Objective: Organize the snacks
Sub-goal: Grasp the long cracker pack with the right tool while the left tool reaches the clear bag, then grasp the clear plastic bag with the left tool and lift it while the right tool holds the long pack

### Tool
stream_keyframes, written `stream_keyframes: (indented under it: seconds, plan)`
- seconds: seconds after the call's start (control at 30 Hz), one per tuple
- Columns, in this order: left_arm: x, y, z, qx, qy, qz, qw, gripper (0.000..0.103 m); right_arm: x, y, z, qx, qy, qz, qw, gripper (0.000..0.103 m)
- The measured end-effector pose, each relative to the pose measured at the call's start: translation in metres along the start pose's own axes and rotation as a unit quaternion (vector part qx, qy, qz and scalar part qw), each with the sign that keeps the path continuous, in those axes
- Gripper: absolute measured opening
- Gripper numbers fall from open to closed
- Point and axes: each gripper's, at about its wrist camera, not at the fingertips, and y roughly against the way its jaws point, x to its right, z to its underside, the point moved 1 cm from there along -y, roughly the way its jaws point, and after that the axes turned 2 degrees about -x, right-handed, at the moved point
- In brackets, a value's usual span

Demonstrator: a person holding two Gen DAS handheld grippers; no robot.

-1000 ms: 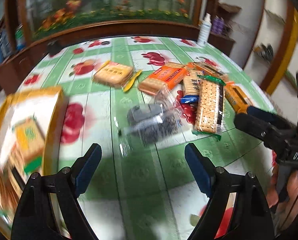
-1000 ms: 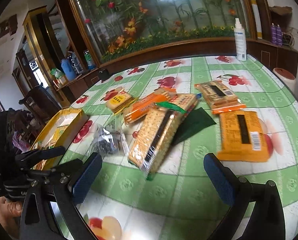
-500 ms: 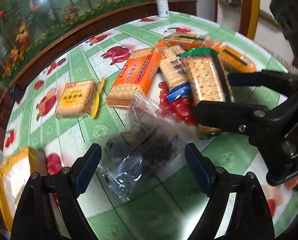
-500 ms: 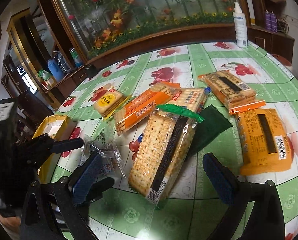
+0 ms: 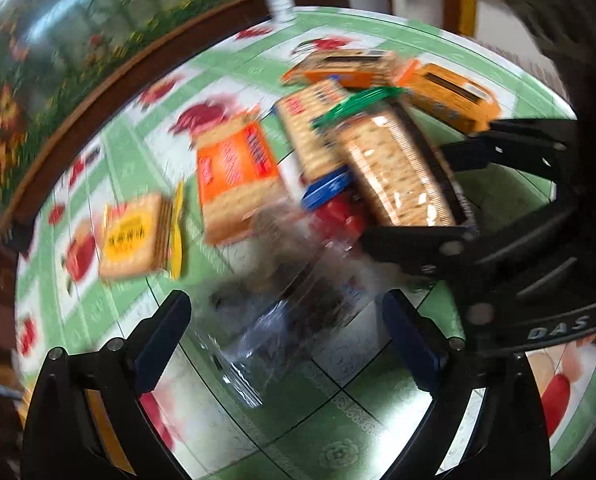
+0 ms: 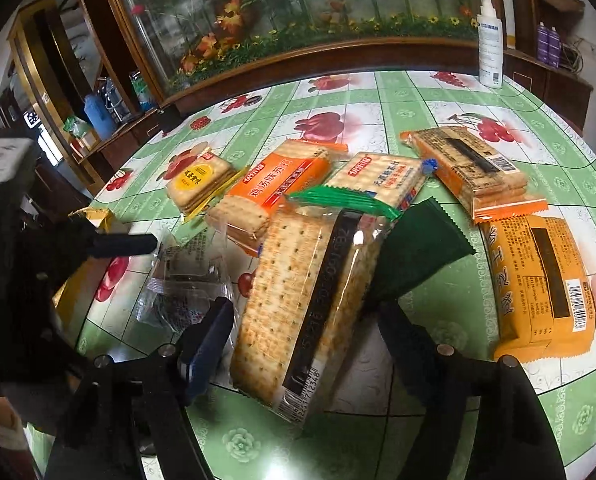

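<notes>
Left gripper (image 5: 284, 330) is now over the clear bag (image 5: 286, 304), jaws opening around it (view blurred), no longer back near the yellow box. Right gripper (image 6: 301, 344) has come down onto the long cracker pack (image 6: 305, 300), jaws closing with the pack between them, not wide apart as before.

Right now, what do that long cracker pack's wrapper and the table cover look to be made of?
Cracker pack: thin clear plastic film, glossy; the crackers show through and light glints on it, with a green crimped end seal. Table cover: probably vinyl or oilcloth, smooth with a slight sheen, printed with green checks and fruit; it lies flat and reflects light.
</notes>
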Motion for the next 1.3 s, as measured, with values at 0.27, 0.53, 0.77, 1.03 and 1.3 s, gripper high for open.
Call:
stream_keyframes:
  seconds: [0.27,0.53,0.77,1.03,1.3]
  plan:
    - [-0.017,-0.019,-0.007,-0.021,0.046,0.018,0.9986,0.103,0.000,0.000,-0.001,-0.003,0.012,0.005,1.000,0.074]
    - [-0.021,-0.008,0.017,0.000,0.165,0.049,0.9850,0.068,0.000,0.004,-0.002,-0.002,0.020,-0.008,1.000,0.052]
    - [-0.010,0.008,0.036,0.023,0.221,0.046,0.9740,0.055,0.002,0.011,-0.003,0.006,0.015,-0.036,0.999,0.051]
    - [-0.010,0.034,0.059,0.063,0.288,0.053,0.9542,0.043,0.002,0.024,-0.003,0.018,0.010,-0.069,0.997,0.045]
    - [-0.010,0.048,0.079,0.084,0.328,0.049,0.9395,0.041,-0.007,0.023,0.000,0.011,0.015,-0.100,0.995,0.020]
